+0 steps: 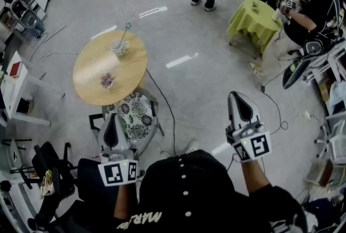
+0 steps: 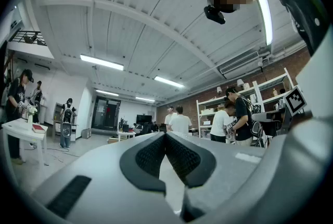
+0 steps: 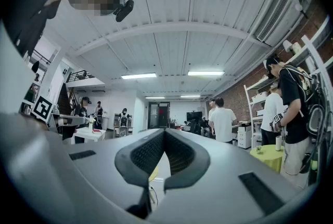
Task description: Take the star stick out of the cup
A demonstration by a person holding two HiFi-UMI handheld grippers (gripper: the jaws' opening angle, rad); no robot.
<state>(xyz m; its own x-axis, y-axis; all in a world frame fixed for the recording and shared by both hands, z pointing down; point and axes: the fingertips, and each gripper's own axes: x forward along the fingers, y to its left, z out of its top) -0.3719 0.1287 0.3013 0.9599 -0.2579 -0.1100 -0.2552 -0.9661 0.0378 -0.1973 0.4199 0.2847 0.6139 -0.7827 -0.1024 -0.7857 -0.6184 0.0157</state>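
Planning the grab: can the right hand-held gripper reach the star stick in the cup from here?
Probably not yet. The star stick stands in the cup on the round table, far ahead and left of the right hand-held gripper, whose jaws are shut.

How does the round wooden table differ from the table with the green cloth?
The wooden table shows a bare, light top; the green-cloth table is draped. The wooden table bears a white cup with the star stick; the green-cloth table bears one small item. Nobody stands at the wooden table; a person leans by the green-cloth table. Both stand on grey floor.
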